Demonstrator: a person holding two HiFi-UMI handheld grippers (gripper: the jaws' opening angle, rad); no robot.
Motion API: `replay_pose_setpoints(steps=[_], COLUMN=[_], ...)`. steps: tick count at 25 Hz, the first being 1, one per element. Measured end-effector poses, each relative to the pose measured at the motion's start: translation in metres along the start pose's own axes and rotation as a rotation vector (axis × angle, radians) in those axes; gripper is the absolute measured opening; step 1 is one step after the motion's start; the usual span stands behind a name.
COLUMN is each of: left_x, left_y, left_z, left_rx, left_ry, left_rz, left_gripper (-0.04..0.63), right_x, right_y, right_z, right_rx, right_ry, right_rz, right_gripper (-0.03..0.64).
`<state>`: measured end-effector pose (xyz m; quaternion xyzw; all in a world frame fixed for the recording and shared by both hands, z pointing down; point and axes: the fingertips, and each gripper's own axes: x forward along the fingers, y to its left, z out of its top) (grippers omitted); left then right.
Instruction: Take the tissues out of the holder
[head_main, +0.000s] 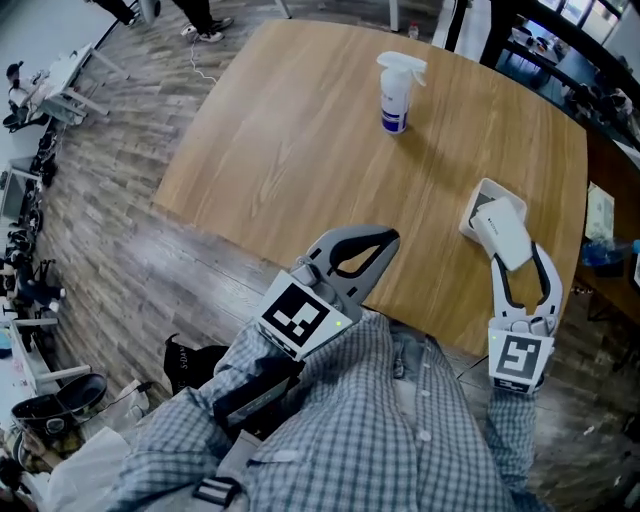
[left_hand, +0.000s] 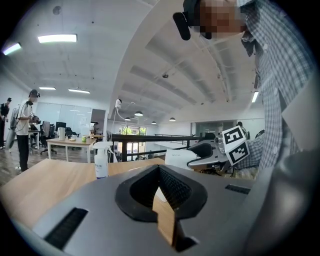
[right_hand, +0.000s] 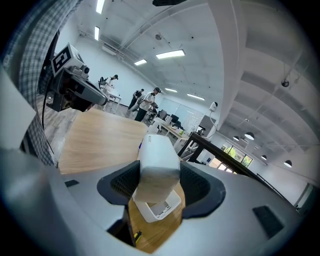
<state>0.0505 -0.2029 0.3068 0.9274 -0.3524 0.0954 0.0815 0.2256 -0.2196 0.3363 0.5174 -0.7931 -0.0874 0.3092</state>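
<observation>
Right gripper view: tissues (right_hand: 156, 159) in claw (right_hand: 159, 176)

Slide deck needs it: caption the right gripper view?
Right tool grips a white tissue pack above its holder on the table.

Left gripper (head_main: 384, 240): held out in front of the torso and angled toward upper right in the head view. Jaws together, tips meeting, nothing between them in the left gripper view. Its marker cube (head_main: 297, 318) sits just ahead of the checked left sleeve (head_main: 215, 420).

Right gripper (head_main: 516, 252): pointing away from the body, slightly downward. Jaws spread wide, with the pads (right_hand: 196, 186) pressing either side of a white tissue pack (right_hand: 157, 157), which sits tilted between them. Its marker cube (head_main: 519, 362) is at the end of the checked right sleeve (head_main: 512, 440). Both forearms are close to the body.
</observation>
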Motion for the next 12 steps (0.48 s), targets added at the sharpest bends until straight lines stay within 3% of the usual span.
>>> replay_pose_setpoints(steps=[5, 12], left_x=[0.005, 0.01], left_y=[0.006, 0.022], left_z=[0.008, -0.006], left_rx=[0.025, 0.033], left_ry=[-0.045, -0.044], left_rz=[0.001, 0.016], left_gripper=[0.007, 0.008], right_x=[0.004, 0.027], right_y=[0.002, 0.018], right_z=[0.001, -0.008], right_rx=[-0.009, -0.015], right_ry=[-0.003, -0.03], right_rz=[0.006, 0.018], right_gripper=[0.262, 0.262])
